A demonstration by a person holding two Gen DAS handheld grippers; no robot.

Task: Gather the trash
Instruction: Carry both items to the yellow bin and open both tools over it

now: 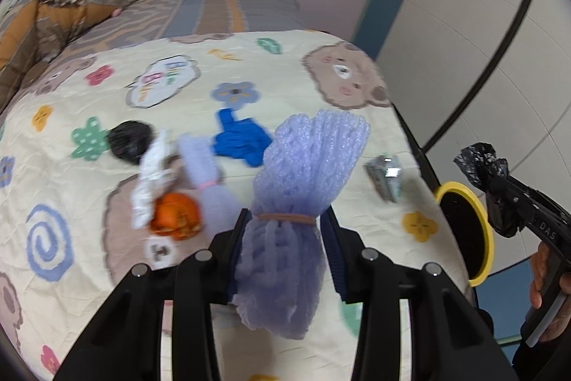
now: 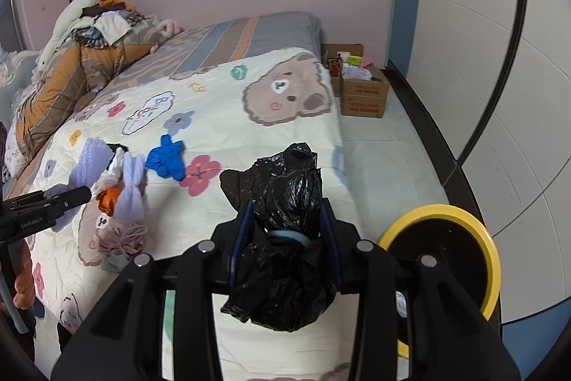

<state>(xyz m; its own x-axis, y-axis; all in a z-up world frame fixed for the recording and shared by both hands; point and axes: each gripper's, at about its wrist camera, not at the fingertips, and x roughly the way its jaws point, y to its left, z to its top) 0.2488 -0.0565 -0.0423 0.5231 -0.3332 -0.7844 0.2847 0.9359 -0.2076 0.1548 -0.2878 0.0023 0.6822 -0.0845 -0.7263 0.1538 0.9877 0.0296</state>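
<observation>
My left gripper (image 1: 285, 220) is shut on a purple foam net (image 1: 307, 166) tied with a rubber band, held above the bed. My right gripper (image 2: 287, 213) is shut on a crumpled black plastic bag (image 2: 285, 202), beside the yellow-rimmed bin (image 2: 464, 220); it also shows in the left wrist view (image 1: 499, 199) above the bin (image 1: 478, 202). On the quilt (image 1: 89, 220) lie a second purple foam net (image 1: 203, 163), orange peel (image 1: 175, 213), white wrapper (image 1: 153, 174), blue glove (image 1: 242, 140), another black bag (image 1: 130, 140) and a silver wrapper (image 1: 385, 175).
A pile of clothes and bedding (image 2: 89, 41) lies at the bed's far left. Cardboard boxes (image 2: 360, 88) stand on the floor past the bed's corner. A pink string bundle (image 2: 125, 238) lies near the quilt's near edge. The white wall (image 2: 499, 77) curves at right.
</observation>
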